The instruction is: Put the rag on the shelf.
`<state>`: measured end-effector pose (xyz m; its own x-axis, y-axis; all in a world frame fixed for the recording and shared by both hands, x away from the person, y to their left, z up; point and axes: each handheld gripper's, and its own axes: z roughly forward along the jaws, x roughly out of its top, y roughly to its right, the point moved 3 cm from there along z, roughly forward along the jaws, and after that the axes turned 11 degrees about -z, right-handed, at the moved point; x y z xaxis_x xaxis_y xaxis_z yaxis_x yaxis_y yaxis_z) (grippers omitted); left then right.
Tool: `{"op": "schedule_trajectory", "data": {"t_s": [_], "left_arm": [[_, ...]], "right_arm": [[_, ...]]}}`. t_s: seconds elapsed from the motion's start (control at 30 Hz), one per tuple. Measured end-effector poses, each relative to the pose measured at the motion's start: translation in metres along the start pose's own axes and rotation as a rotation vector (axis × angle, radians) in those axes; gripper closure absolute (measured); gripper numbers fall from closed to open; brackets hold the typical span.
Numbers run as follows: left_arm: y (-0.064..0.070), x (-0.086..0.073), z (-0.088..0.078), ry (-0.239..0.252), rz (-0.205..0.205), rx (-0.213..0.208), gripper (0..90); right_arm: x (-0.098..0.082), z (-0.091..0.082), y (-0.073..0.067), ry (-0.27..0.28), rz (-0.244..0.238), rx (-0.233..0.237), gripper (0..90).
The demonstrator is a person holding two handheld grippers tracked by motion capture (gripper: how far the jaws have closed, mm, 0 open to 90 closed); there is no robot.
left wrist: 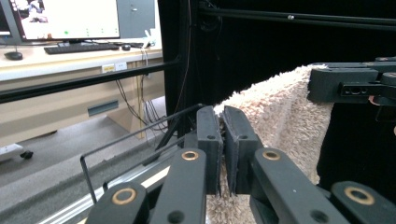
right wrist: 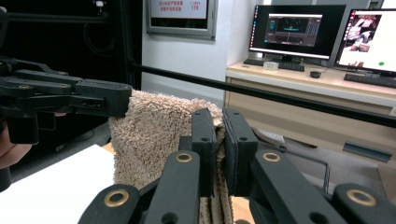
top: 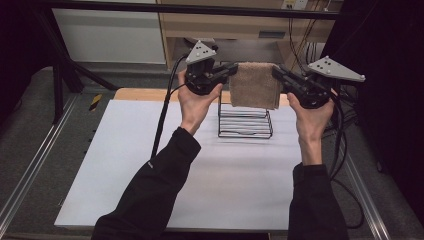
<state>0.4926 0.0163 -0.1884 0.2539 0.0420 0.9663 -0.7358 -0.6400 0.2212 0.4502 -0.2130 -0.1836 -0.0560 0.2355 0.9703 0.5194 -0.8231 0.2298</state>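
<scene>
A folded tan towel (top: 254, 85) hangs in the air between my two grippers, above a black wire rack (top: 245, 122) that stands on the white table. My left gripper (top: 231, 70) is shut on the towel's upper left corner. My right gripper (top: 276, 71) is shut on its upper right corner. In the left gripper view the jaws pinch the towel's (left wrist: 280, 116) edge at my left gripper (left wrist: 222, 116), with the other gripper's jaws (left wrist: 345, 84) clamped on the far corner. In the right gripper view my right gripper (right wrist: 219, 121) grips the towel (right wrist: 149, 135) likewise.
The white table sheet (top: 150, 165) spreads in front of the rack, on a wooden top. A black frame bar (top: 200, 9) crosses behind. Desks with monitors (right wrist: 294, 30) stand beyond. Cables trail from both grippers at the table's sides.
</scene>
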Motion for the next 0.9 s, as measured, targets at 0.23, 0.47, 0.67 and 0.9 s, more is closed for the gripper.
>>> {"op": "schedule_trajectory", "data": {"t_s": [0.23,0.47,0.67,0.9], "left_arm": [[-0.004,0.011,0.006,0.015,0.005,0.018,85.7],[-0.009,0.021,0.013,0.027,0.01,0.027,85.6],[-0.012,0.027,0.021,0.026,0.005,0.036,85.6],[-0.02,0.033,0.029,0.045,-0.012,0.039,85.6]], "right_arm": [[0.007,0.009,0.008,0.01,0.004,-0.006,84.5],[0.013,0.018,0.017,0.019,-0.005,-0.012,84.4],[0.015,0.027,0.025,0.022,0.0,-0.023,84.4],[0.016,0.036,0.032,0.027,-0.006,-0.03,84.4]]}}
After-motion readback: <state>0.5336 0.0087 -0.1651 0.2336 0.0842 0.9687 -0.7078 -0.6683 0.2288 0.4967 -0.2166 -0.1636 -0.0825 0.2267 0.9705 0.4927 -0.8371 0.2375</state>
